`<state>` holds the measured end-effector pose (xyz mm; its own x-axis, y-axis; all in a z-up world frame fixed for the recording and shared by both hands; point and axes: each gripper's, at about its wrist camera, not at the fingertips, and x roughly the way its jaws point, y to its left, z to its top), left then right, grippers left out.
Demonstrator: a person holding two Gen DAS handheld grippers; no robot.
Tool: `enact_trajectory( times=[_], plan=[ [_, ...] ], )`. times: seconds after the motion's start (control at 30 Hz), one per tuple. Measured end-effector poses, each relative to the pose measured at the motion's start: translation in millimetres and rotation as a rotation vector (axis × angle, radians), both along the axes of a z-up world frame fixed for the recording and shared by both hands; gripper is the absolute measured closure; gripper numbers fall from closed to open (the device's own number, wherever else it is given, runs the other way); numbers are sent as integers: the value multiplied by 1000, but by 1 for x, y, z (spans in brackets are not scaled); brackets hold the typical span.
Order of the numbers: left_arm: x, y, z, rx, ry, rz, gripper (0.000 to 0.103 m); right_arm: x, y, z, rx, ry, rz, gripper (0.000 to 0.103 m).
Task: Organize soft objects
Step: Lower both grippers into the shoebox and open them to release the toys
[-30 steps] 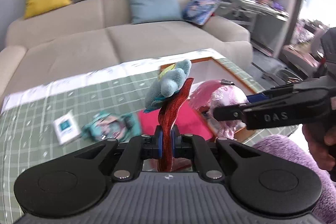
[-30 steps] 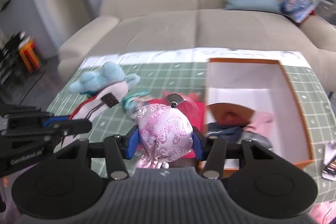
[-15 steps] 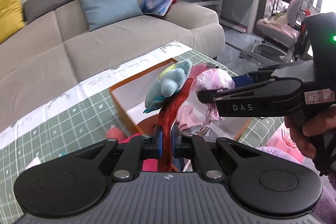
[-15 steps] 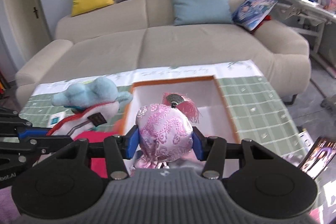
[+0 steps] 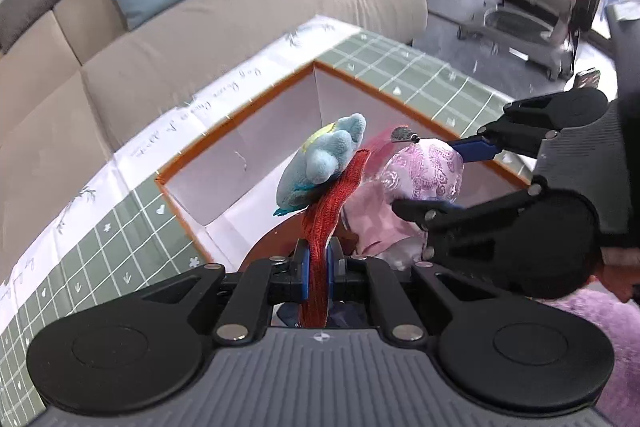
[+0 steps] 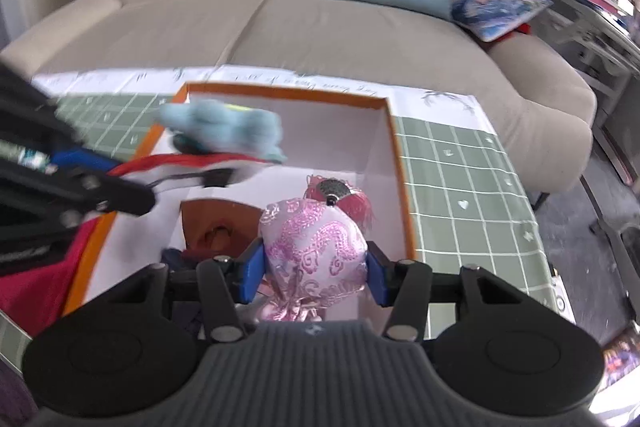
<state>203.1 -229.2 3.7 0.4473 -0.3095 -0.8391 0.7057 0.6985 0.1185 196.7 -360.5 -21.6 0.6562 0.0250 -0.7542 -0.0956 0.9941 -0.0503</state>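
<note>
two handheld grippers: left gripper [image 5: 316, 267] and right gripper [image 6: 312, 275]. one orange-rimmed box [image 6: 394, 131] w/ white inside. two soft toys held up: one blue plush [image 5: 320, 163] w/ red ribbon, one pink brocade pouch [image 6: 316, 251] w/ tassel. approx three soft items already lying in the box, colours pink, dark blue, brown; exact count unclear. one green checked tablecloth [image 6: 460, 187]. one beige sofa [image 6: 280, 27]. cushions on it: one yellow, one light blue, one printed blue, one grey-beige.

i see the box [image 6: 400, 163] on the table [image 6: 472, 195], the sofa [image 6: 280, 27] behind it. over the box, the plush toy [image 5: 320, 163] hangs left of the pouch [image 6: 316, 251]; clothes [image 5: 376, 223] lie inside.
</note>
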Motion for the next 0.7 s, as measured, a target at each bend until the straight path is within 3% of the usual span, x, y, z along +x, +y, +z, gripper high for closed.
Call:
enact_trajectory(
  times=[0.27, 0.7],
  plan=[
    [40, -19, -35, 114, 40, 0, 95, 32, 10, -25, -68, 37, 58, 52],
    [82, -32, -71, 187, 109, -1, 92, 68, 15, -53, -63, 115, 69, 51]
  ],
)
